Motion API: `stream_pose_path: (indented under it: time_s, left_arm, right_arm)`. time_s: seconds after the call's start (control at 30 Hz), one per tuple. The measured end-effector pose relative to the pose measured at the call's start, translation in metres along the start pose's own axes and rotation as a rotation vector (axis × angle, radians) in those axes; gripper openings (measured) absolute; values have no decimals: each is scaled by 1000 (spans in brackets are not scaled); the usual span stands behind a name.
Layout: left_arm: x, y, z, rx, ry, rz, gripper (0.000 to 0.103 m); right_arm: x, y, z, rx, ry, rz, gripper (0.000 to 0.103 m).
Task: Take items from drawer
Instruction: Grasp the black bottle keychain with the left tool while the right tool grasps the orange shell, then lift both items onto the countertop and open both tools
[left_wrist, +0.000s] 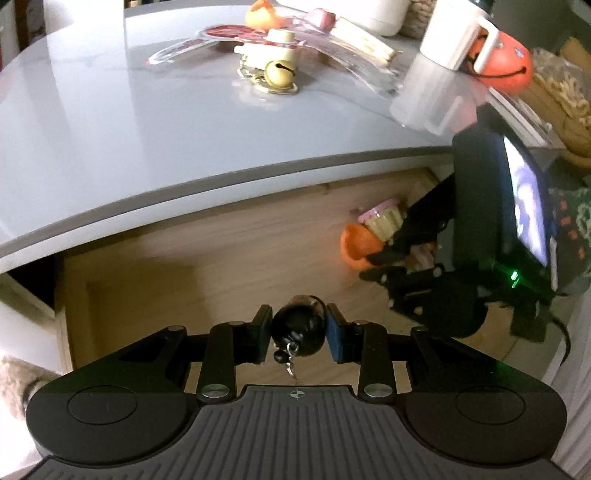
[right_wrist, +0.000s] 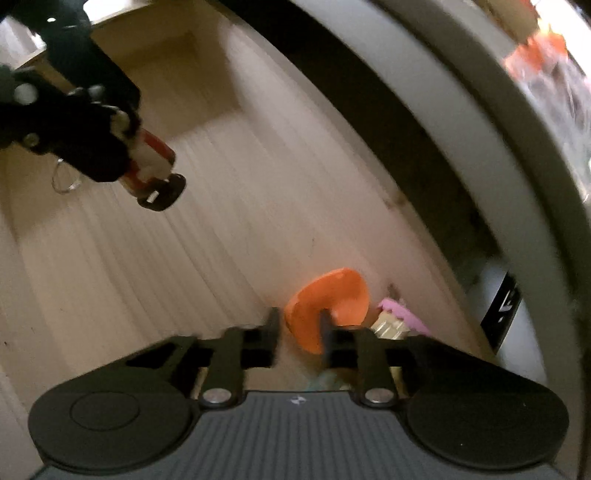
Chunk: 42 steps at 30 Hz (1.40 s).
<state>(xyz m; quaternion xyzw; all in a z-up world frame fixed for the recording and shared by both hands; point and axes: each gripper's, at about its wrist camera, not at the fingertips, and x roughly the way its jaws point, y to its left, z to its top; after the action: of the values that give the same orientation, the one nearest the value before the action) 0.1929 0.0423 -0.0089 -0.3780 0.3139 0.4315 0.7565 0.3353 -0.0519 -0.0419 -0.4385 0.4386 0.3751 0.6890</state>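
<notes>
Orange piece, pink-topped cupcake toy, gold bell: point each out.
orange piece (right_wrist: 332, 295), right wrist view, its broad face
pink-topped cupcake toy (left_wrist: 384, 218), left wrist view, ribbed side
gold bell (left_wrist: 279, 72), left wrist view, round body

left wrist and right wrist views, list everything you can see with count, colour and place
drawer: 1, light wood, pulled open under the worktop
worktop: 1, glossy grey, above the drawer
orange shell: 1, orange, in the drawer near its right end
cupcake toy: 1, pink top and cream base, in the drawer beside the orange shell
black keychain toy: 1, black, held over the drawer
bell: 1, gold, on the worktop
mug: 1, white, far right of the worktop
smiley ball: 1, orange, against the mug
left hand-held gripper: 1, black, shut on the black keychain toy
right hand-held gripper: 1, black, shut on the orange shell's edge
</notes>
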Motion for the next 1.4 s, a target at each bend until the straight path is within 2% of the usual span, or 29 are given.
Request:
stream_pose_path:
  time_s: [0.27,0.33,0.5,0.57,0.6,0.67,0.77,0.87,0.97,1.07,1.13,1.27,1.33,1.4]
  left_arm:
    - [2,-7,0,43,18,25,35]
    - [1,-8,0,53,12,24,35]
    - [-10,-20,-4,122,-62,36,34]
    - [-23,-26,-4,114,-81,-22,34]
    - [-33,-29,-1,112,-103,-56,34]
    - [-65,-32,13,130,-194,-65,34]
    - [-110,-29,49,145,-374,7,34]
    - [-124,-13,82,103,-478,108,34]
    - [-105,14,105,7,-513,156,34]
    - [-73,34,115,-43,-497,150,35]
    - [-52,46,114,-54,-469,138,35]
    - [-25,54,111,-35,-376,173,37]
    - [-25,50,107,9,-387,185,37]
    - [-27,52,105,-3,-392,169,37]
  right_arm:
    - [-39,-11,-14,84,-22,101,6]
    - [-58,-11,-20,98,-52,115,6]
    - [-106,-7,-39,140,-139,165,6]
    - [-130,-9,-47,156,-191,173,6]
    - [-144,-8,-49,162,-224,164,6]
    - [-169,-19,-52,176,-305,126,6]
    - [-203,-44,-45,209,-436,42,6]
    - [-216,-73,-11,243,-548,-25,6]
    - [-208,-88,11,263,-642,-62,6]
    - [-179,-106,44,287,-678,-54,6]
    - [-151,-113,62,292,-663,-55,6]
    - [-104,-120,81,310,-581,-31,6]
    - [-87,-124,84,340,-554,-8,11]
    - [-85,-125,76,354,-566,3,13]
